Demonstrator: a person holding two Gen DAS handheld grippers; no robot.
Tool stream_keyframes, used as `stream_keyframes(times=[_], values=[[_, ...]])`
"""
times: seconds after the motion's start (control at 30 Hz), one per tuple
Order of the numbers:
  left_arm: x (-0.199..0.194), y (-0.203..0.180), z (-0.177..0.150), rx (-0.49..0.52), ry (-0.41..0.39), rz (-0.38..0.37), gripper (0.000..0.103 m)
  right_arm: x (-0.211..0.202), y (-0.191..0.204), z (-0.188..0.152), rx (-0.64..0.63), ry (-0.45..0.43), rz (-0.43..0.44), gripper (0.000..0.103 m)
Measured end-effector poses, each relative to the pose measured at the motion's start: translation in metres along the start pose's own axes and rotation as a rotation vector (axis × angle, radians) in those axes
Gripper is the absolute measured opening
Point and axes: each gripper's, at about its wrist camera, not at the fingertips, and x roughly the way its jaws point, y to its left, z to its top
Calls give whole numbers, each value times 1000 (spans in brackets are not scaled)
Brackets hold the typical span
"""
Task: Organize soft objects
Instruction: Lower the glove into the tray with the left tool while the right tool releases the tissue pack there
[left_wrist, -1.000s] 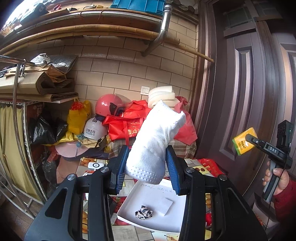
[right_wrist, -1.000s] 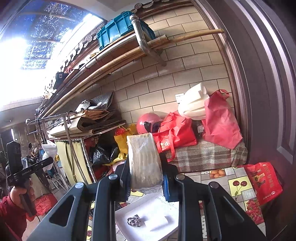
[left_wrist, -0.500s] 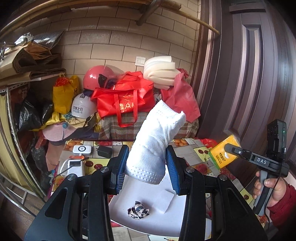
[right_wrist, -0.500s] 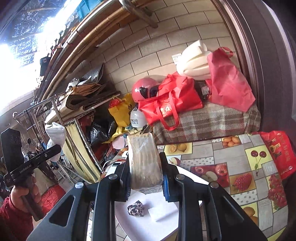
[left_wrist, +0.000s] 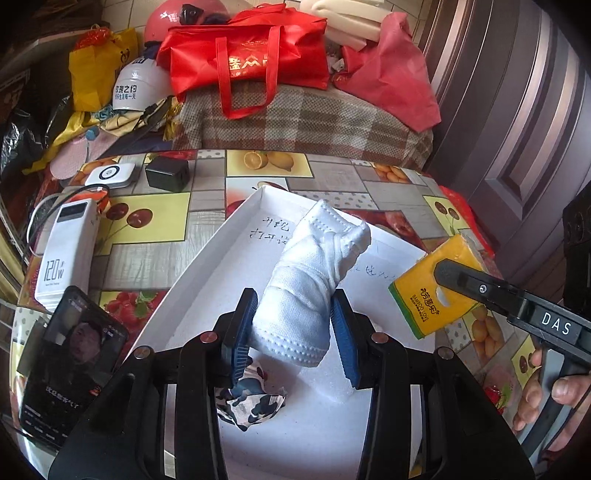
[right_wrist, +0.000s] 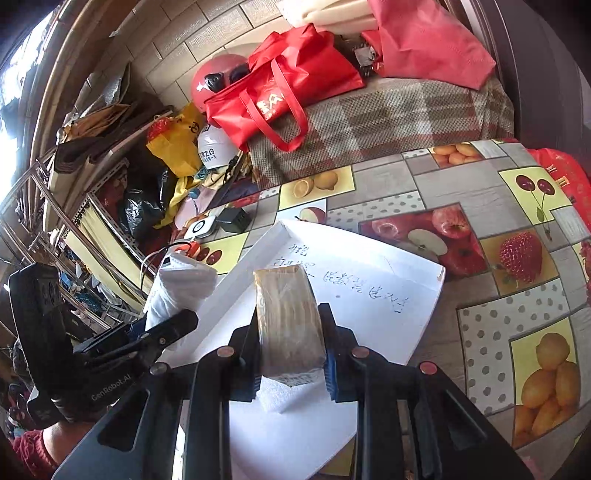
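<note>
The left gripper (left_wrist: 295, 328) is angled downward over the white tray (left_wrist: 207, 258), clamped on a rolled white cloth (left_wrist: 306, 280); the right gripper (right_wrist: 290, 354) is likewise tilted down, clamped on a yellow tissue pack (right_wrist: 288, 317)

Ahead, a table (left_wrist: 332, 177) under fruit-print oilcloth; beyond, a plaid-covered bench (left_wrist: 295, 122) against a tan tiled wall (right_wrist: 207, 48). Right, a dark panelled door (left_wrist: 517, 110). Left, metal shelving (right_wrist: 74, 206), daylight above.
</note>
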Motion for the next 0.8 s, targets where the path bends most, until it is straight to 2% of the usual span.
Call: stream_keyframes(times=[0.1, 0.17, 0.2, 0.23, 0.27, 0.3, 0.63, 0.8], values=[[11, 1, -1, 8, 16, 8, 40, 12, -4, -1, -1, 13, -22, 28], [16, 5, 0, -6, 29, 6, 47, 17, -4, -1, -5, 22, -23, 28], [18, 7, 0, -13, 32, 16, 61, 20, -3, -1, -11, 31, -22, 33], [18, 8, 0, -14, 26, 45, 87, 21, -2, -1, -18, 34, -15, 59], [17, 9, -1, -15, 11, 72, 98, 20, -1, -2, -25, 28, -12, 79], [15, 10, -1, -19, -3, 85, 103, 18, 1, -3, -33, 13, -17, 103], [-4, 15, -1, -56, -42, 103, 103, -14, 11, -2, -69, -72, -62, 103], [-25, 9, -3, -64, -75, 88, 103, -59, 13, -4, -60, -202, -86, 103]])
